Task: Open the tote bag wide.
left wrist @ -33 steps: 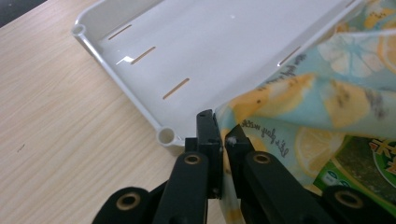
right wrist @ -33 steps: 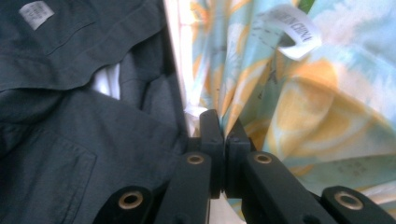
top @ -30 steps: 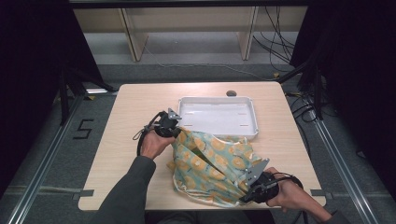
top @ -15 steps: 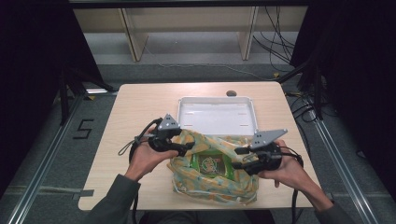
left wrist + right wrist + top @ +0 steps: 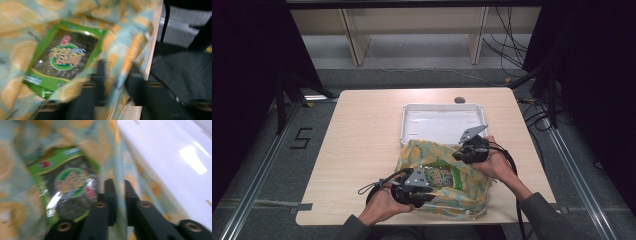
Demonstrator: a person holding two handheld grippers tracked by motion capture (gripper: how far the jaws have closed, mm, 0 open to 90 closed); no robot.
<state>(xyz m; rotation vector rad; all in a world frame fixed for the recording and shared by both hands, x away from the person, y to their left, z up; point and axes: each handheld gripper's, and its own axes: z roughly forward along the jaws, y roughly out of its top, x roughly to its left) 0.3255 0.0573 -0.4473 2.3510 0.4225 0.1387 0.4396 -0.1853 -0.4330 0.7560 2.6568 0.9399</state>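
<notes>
A light-blue cloth bag (image 5: 472, 192) printed with yellow citrus slices lies at the table's near edge, its mouth spread wide. Inside lies a green snack packet (image 5: 439, 176), also seen in the left gripper view (image 5: 65, 57) and the right gripper view (image 5: 72, 187). My left gripper (image 5: 424, 197) holds the bag's near rim; its jaws have just been closing, and cloth runs between them (image 5: 116, 72). My right gripper (image 5: 460, 155) is at the far rim beside the tray; its jaws have just closed on a strip of the bag's edge (image 5: 120, 187).
A white rectangular tray (image 5: 442, 125) sits just beyond the bag, touching its far side, and its glossy floor (image 5: 170, 157) lies to the right of my right jaws. A small dark object (image 5: 459, 99) rests near the table's far edge. Cables trail on the floor at right.
Both hands let go and shifted: the left from the bag's far-left corner to its near rim, the right from the near-right corner to the far rim. The bag's mouth now gapes, baring the packet.
</notes>
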